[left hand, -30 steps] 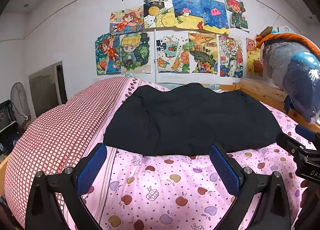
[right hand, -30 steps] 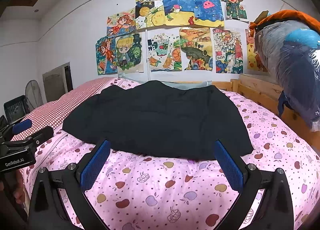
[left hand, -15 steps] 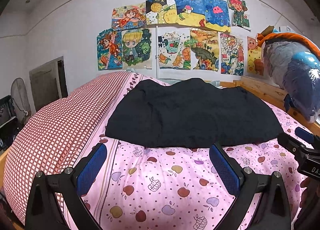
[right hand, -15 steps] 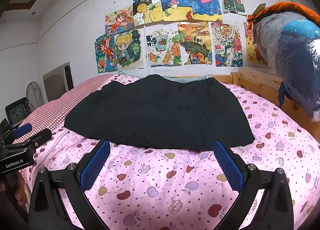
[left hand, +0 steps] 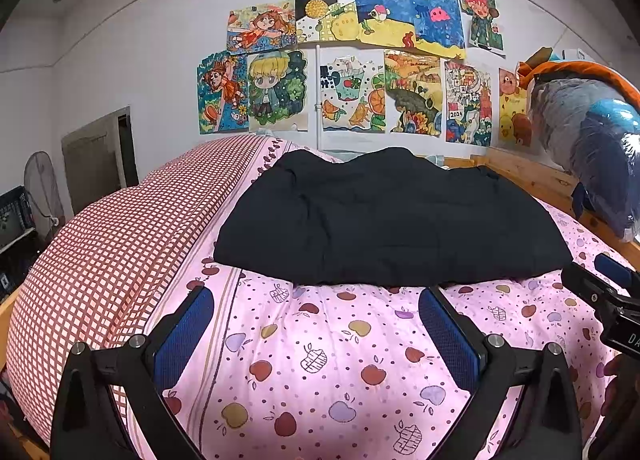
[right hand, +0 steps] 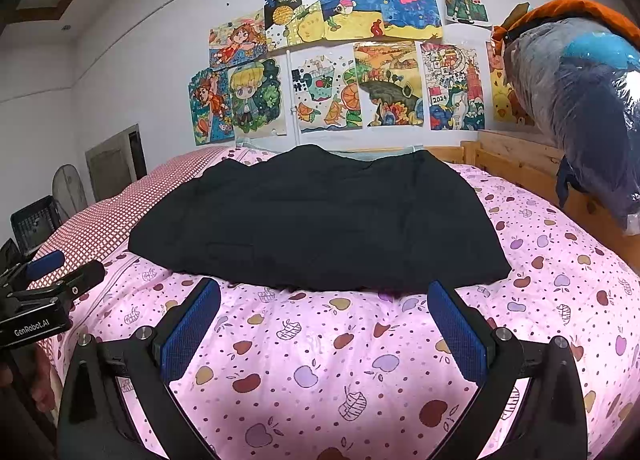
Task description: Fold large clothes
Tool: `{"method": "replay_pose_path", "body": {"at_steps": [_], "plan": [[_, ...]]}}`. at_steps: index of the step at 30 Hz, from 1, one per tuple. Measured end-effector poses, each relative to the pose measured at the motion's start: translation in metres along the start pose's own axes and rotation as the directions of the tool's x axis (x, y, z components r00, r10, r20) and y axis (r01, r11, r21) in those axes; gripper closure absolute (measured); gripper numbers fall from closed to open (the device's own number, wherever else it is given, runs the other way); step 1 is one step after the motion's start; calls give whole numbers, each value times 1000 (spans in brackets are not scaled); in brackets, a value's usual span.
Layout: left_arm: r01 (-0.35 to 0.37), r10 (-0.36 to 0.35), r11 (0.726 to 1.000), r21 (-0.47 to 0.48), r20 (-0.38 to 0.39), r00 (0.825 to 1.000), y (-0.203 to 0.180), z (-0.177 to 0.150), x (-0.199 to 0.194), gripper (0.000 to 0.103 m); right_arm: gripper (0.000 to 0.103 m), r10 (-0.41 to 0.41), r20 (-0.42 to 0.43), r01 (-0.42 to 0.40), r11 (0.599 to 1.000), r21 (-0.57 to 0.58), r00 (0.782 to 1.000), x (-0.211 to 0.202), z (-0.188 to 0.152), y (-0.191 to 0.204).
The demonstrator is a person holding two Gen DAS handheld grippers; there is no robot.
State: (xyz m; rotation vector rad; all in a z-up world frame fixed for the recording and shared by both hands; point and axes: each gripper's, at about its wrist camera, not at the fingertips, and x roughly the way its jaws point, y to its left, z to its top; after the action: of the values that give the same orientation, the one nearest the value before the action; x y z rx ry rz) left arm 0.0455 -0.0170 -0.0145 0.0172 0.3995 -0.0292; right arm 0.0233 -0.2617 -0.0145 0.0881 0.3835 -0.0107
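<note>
A black garment (left hand: 384, 219) lies spread flat on a pink quilt (left hand: 320, 360) printed with apples, toward the far end of the bed, its near hem running across both views. The left gripper (left hand: 316, 324) hovers just short of that hem with its jaws spread wide and nothing between the blue pads (left hand: 182, 334); the hem sits just beyond the fingertips, not touching them. The right gripper (right hand: 324, 318) is likewise wide open and empty, its pads (right hand: 456, 326) framing the quilt just before the garment's near edge. Each gripper shows at the edge of the other's view, so the two are side by side at the foot of the bed. To the left of the garment runs a red checked cover (left hand: 120, 244). A wooden bed frame (right hand: 516, 163) borders the right side, and a plastic-wrapped bundle (right hand: 580, 99) of blue, grey and orange rests above it. Colourful drawings (left hand: 360, 59) cover the white wall behind the bed. A fan (left hand: 38, 179) stands at far left. Part of a hand (left hand: 620, 384) shows at the lower right of the left view.
</note>
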Motion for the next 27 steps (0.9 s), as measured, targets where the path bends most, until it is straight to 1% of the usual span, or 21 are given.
{"method": "replay_pose_path", "body": {"at_steps": [19,27], "plan": [[-20,20,1000,-10,-14,1000,0,-4,5,0,2,-4,-6,5,1000,20,1000,6,-6,-3],[-15,15,1000,-18,-17,1000,0,-6,6,0,2,-3,-13,3,1000,22,1000,7,-8,-4]]}}
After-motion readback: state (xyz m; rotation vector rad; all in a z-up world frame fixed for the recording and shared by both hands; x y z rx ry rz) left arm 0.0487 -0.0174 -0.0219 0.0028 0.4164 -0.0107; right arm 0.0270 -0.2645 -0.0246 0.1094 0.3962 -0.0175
